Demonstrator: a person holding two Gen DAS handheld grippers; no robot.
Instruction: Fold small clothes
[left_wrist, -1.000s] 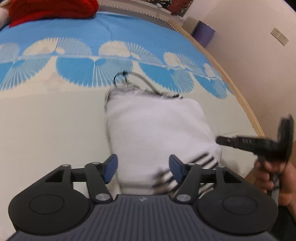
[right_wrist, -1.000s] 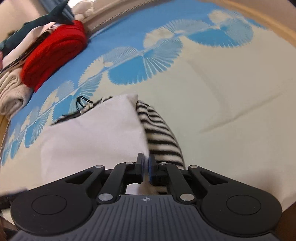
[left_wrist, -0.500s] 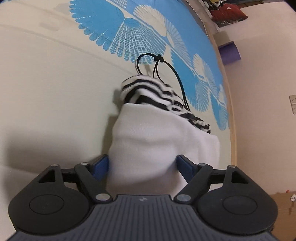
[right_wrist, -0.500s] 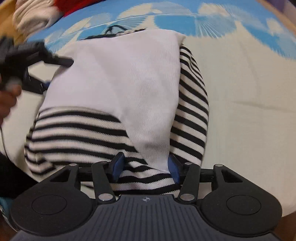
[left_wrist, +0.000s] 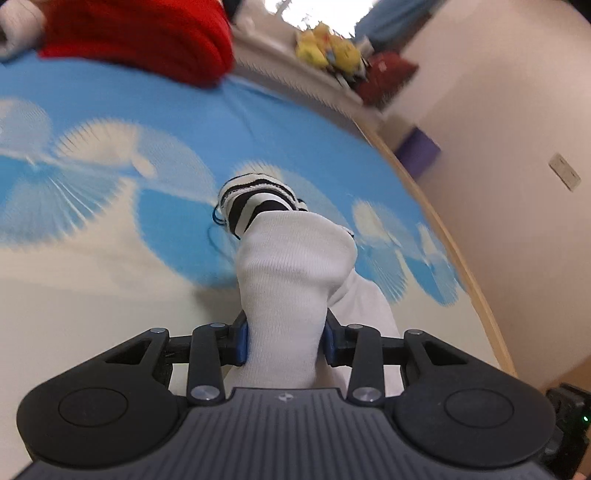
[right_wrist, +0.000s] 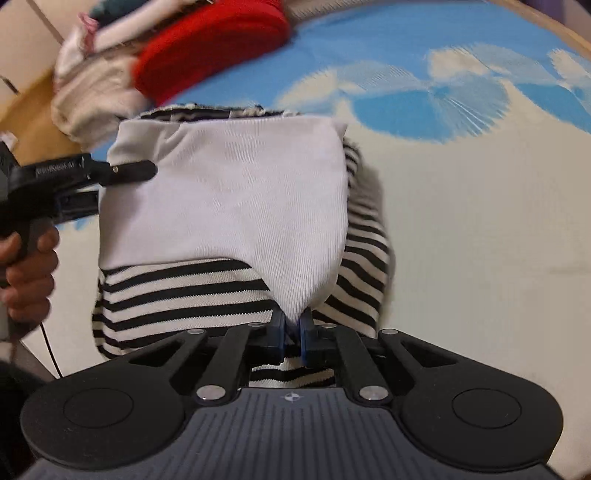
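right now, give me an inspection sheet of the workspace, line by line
surface: bed cover, cream with a blue fan print.
job's things: white garment with striped sleeves, bunched between both grippers.
clutter: red knit and a pale clothes pile at the far end of the bed.
grippers: left gripper closing, white cloth between its pads; right gripper closing, pinching the garment's near white edge.
cables: thin black cord hanging below the left hand; a dark cord by the garment's far end, blurred.
surroundings: wall with a socket plate, purple box, plush toys on a ledge.
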